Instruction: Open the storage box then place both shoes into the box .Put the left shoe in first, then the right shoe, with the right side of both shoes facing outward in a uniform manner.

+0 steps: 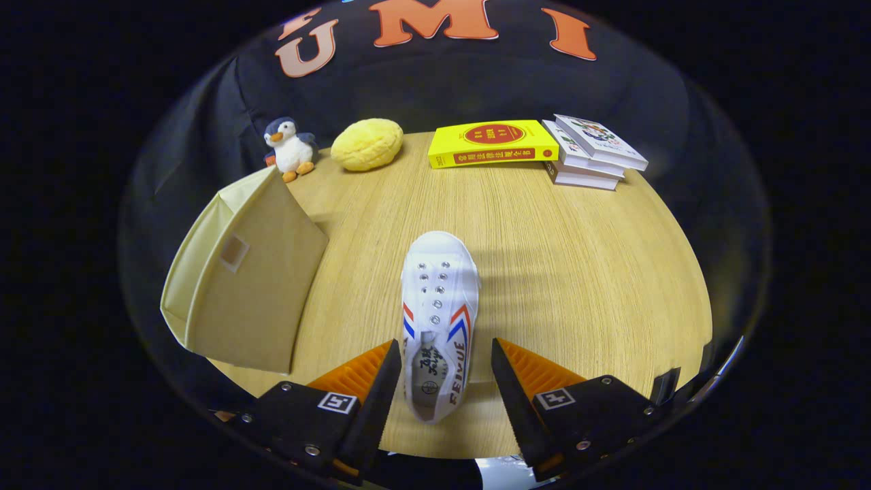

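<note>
A white canvas shoe [437, 309] with red and blue side stripes lies on the wooden table [578, 272], toe pointing away from me. Its heel end sits between my fingers, and the toe reaches well beyond them. My gripper [446, 350] is open, one finger on each side of the shoe's heel, neither pressing on it. A beige fabric storage box [248, 279] stands to the left of the shoe, beside my left finger; its lid looks shut and a small label window shows on its near face.
Along the table's far edge sit a plush penguin [291, 148], a yellow bun-shaped cushion [367, 144], a yellow book [491, 143] and a stack of white books [590, 153]. Bare wood lies right of the shoe.
</note>
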A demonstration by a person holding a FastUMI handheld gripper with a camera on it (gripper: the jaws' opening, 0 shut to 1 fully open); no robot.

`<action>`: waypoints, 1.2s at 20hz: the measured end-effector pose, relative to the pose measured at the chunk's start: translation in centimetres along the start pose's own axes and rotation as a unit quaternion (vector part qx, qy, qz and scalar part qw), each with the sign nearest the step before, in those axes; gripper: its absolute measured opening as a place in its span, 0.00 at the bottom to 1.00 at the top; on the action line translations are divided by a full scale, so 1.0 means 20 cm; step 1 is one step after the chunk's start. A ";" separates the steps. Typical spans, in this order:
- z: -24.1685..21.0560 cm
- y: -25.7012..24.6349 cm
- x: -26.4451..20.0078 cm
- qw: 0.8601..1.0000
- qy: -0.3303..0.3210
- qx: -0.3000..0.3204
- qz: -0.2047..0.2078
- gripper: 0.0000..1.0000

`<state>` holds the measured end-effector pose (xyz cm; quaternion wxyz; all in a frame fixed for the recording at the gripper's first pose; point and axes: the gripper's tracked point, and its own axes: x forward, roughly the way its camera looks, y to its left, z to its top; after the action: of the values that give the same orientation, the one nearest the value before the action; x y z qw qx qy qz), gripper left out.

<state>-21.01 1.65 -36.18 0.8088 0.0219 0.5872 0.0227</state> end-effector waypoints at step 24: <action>0.06 -0.14 0.34 0.996 -0.061 -0.053 -0.049 0.25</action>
<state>-17.69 -0.74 -42.33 0.8434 -0.0482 0.5349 0.0126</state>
